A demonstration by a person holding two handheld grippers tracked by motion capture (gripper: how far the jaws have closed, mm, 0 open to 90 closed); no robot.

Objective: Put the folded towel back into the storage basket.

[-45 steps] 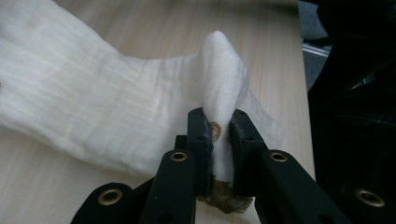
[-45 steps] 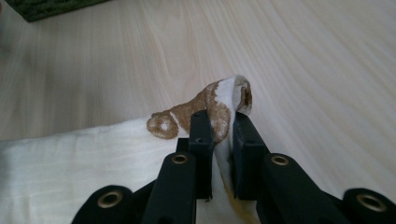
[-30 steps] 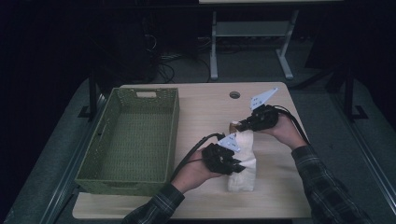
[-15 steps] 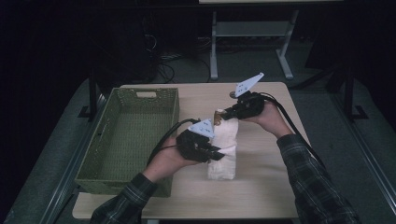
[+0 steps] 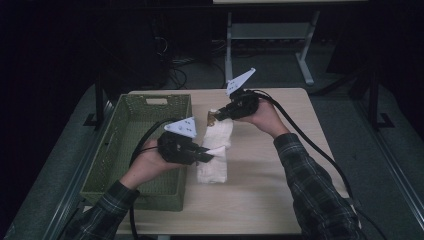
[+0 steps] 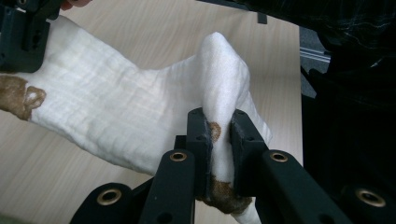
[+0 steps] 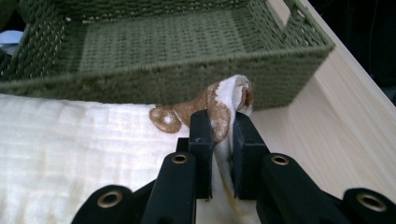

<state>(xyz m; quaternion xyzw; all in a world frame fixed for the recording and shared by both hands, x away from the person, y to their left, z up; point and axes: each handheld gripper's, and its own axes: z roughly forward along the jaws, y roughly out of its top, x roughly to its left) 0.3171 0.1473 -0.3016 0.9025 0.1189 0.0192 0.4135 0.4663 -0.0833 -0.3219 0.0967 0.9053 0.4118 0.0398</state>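
White cloth (image 5: 216, 150) with brown printed patches, strung between both grippers above the table (image 5: 280, 200), just right of the green woven basket (image 5: 150, 112). Near end of the cloth hangs down toward the tabletop; whether it touches, cannot tell.

Left gripper (image 5: 206, 156): held over the basket's right edge, jaws pointing right. In the left gripper view its jaws are nearly closed, pinching a raised fold of the cloth (image 6: 140, 112) between the pads (a brown patch sits right at the pinch). Fabric drapes away to the left toward the other gripper's black body at the top corner.

Right gripper (image 5: 214, 118): at the far end of the cloth, jaws pointing left toward the basket. In the right gripper view the jaws are nearly closed on a bunched corner with brown print (image 7: 219, 109); the basket wall (image 7: 140, 79) stands just behind, pale tabletop to the right.

Both forearms in plaid sleeves.
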